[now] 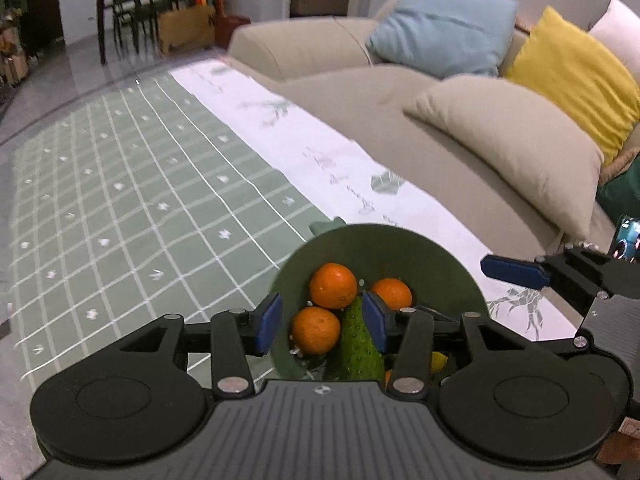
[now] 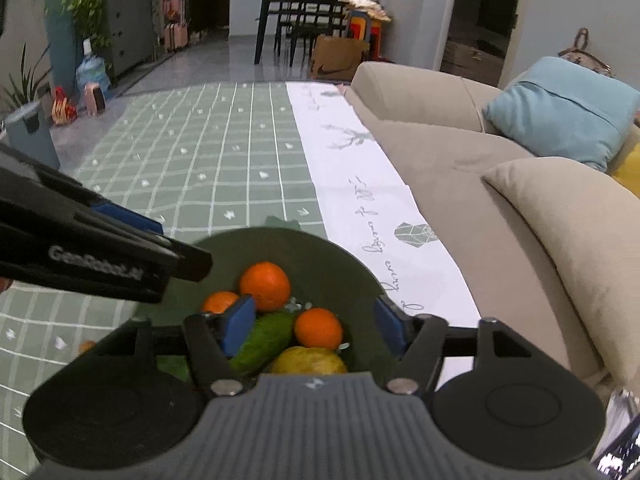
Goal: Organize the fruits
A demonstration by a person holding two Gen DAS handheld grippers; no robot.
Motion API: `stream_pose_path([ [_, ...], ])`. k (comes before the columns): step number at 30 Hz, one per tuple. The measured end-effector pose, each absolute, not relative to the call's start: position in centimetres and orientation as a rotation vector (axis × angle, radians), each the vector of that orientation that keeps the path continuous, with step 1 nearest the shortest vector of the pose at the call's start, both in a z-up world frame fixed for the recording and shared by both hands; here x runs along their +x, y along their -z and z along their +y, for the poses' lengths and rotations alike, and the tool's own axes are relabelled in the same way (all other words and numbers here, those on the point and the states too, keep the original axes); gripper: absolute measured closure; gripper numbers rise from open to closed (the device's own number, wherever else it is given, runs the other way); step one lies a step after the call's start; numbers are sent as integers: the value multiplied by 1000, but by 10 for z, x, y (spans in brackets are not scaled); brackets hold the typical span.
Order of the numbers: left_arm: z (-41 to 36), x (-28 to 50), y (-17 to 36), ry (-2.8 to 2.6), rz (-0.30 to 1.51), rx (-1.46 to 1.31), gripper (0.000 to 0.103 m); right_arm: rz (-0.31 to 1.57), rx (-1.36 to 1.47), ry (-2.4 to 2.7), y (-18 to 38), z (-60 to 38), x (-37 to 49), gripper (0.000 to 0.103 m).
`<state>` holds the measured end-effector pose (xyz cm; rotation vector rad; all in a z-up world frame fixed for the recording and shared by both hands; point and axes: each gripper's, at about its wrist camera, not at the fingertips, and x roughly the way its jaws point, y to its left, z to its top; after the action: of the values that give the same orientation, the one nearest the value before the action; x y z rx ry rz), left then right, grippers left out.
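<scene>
A dark green bowl (image 1: 420,252) (image 2: 328,256) stands on the green checked tablecloth. It holds three oranges (image 1: 333,285) (image 2: 265,286), a green cucumber (image 1: 358,344) (image 2: 264,342) and a yellow fruit (image 2: 308,361). My left gripper (image 1: 322,322) is open over the bowl's near side, its fingers either side of an orange and the cucumber's tip. My right gripper (image 2: 316,328) is open above the bowl, holding nothing. The right gripper's finger (image 1: 516,272) shows at the right of the left wrist view. The left gripper's arm (image 2: 100,256) crosses the left of the right wrist view.
The tablecloth (image 1: 132,208) has a white printed band (image 2: 360,200) along the beige sofa (image 1: 460,152), which carries blue, yellow and beige cushions. A small orange thing (image 2: 86,346) lies on the cloth at the left. A dark dining table and chairs stand far back.
</scene>
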<state>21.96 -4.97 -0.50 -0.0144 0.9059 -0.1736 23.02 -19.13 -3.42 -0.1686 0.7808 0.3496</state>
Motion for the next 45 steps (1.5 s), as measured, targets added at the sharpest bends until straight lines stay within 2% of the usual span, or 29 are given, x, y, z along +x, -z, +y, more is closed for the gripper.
stream_pose_path([
  [2, -45, 205, -4, 160, 874, -16, 48, 772, -142, -343, 27, -190, 218, 32],
  [12, -21, 137, -14, 87, 810, -38, 47, 750, -42, -338, 13, -184, 150, 30],
  [23, 2, 90, 23, 28, 870, -74, 47, 812, -38, -311, 45, -180, 101, 29],
  [27, 8, 83, 35, 20, 891, -92, 47, 846, -48, -300, 62, -177, 97, 29],
  [30, 9, 83, 47, 9, 913, -90, 47, 875, -44, -294, 74, -175, 96, 24],
  [36, 13, 83, 68, 8, 933, -116, 47, 886, -50, -328, 89, -167, 99, 24],
  [39, 16, 85, 75, 9, 935, -137, 47, 884, -54, -360, 96, -163, 101, 29],
  [45, 18, 94, 86, 4, 958, -154, 47, 910, -61, -405, 108, -155, 109, 49],
])
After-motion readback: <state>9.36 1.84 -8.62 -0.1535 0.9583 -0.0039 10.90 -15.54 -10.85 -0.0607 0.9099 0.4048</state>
